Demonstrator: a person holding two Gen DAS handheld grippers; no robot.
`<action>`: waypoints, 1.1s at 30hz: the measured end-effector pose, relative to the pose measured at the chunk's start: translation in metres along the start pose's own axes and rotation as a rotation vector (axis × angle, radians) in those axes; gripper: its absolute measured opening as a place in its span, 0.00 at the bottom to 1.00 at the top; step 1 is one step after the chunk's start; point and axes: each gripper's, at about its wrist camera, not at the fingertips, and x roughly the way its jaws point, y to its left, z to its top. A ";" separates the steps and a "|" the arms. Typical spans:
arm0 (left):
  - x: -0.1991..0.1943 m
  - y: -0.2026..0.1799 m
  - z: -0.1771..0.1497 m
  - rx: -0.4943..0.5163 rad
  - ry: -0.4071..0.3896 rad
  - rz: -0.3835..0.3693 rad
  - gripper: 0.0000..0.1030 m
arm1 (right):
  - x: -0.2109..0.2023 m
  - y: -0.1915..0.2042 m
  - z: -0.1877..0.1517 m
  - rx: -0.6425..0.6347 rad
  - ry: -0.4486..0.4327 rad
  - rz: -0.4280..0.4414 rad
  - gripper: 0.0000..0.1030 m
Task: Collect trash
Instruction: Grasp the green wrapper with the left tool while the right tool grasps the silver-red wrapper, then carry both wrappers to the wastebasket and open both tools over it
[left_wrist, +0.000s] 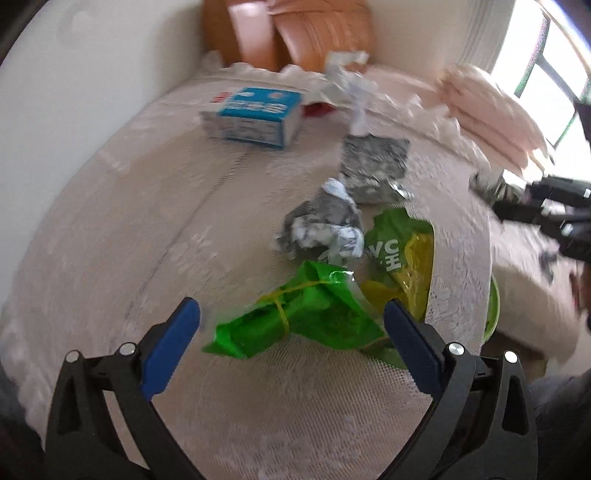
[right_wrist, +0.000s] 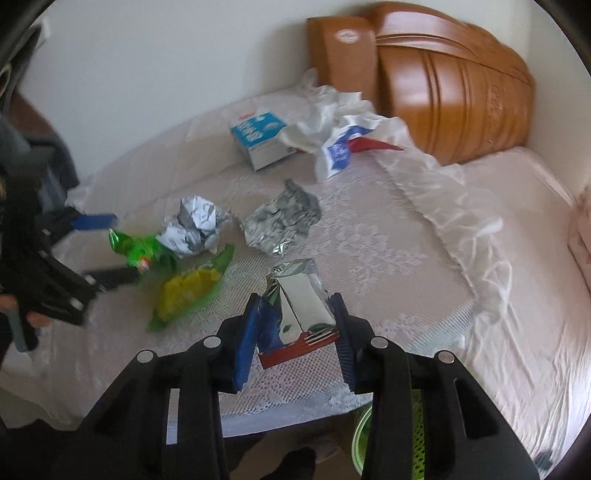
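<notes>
Risk: the foil wrapper (right_wrist: 299, 314) is slick and only its lower part sits between the right gripper (right_wrist: 295, 325) pads; it may slip out when carried to the green bin (right_wrist: 364, 439) below the bed edge. The right jaws are narrow, clamped on it. The left gripper (left_wrist: 291, 325) stands wide, the green bag (left_wrist: 295, 321) lying between its jaws, not pinched.

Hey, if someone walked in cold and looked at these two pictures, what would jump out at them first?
Probably the bright green wrapper on the lace bedspread, lying between the open left gripper. Next, the shiny foil packet clamped in the right gripper near the bed's edge. Behind them sit a crumpled paper ball and a blue and white carton, near the wooden headboard.
</notes>
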 end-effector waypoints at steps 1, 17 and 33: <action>0.003 -0.002 0.001 0.017 0.006 -0.006 0.93 | -0.003 0.000 0.000 0.013 -0.004 -0.006 0.37; 0.018 0.011 -0.001 -0.089 0.004 -0.075 0.71 | -0.007 0.006 -0.006 0.057 0.010 -0.027 0.37; -0.059 0.017 -0.012 -0.361 -0.152 0.033 0.65 | -0.035 -0.018 -0.009 0.087 -0.073 0.003 0.37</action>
